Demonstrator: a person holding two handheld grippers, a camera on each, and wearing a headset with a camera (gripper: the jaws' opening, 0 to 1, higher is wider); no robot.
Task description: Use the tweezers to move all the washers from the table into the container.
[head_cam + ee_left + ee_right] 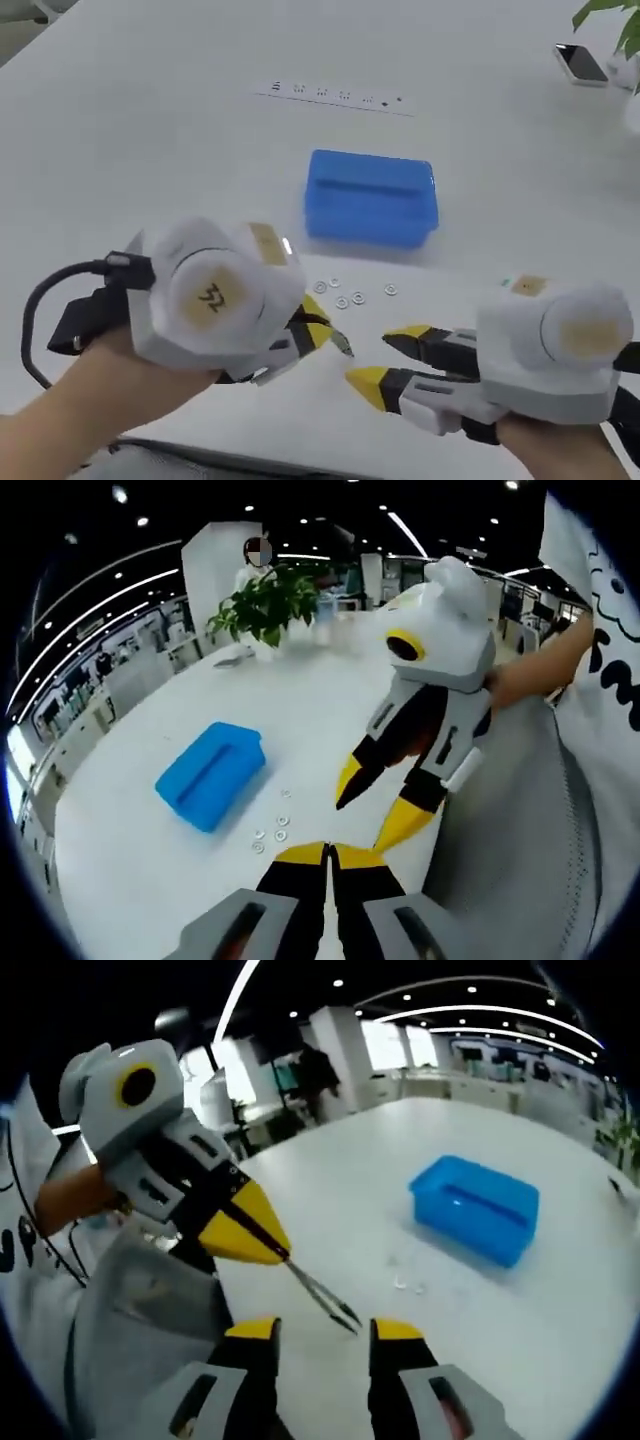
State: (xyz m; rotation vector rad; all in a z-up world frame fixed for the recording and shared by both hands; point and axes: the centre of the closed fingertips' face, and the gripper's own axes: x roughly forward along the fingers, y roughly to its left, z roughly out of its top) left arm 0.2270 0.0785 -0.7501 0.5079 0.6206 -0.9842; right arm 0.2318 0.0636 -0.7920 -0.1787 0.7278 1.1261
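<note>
A blue rectangular container (370,195) (210,775) (475,1205) stands on the white table. Several small washers (355,295) (270,830) (405,1280) lie just in front of it. My left gripper (318,322) (330,858) (275,1250) is shut on the metal tweezers (340,345) (322,1298), whose tips point toward the right gripper, short of the washers. My right gripper (382,358) (368,818) (325,1330) hovers open beside them with nothing between its fingers; the tweezer tips hang just beyond its two jaws.
A white power strip (335,97) lies behind the container. A phone (580,63) and a potted plant (615,20) (265,600) sit at the far right. The table's near edge (250,455) runs just below both grippers.
</note>
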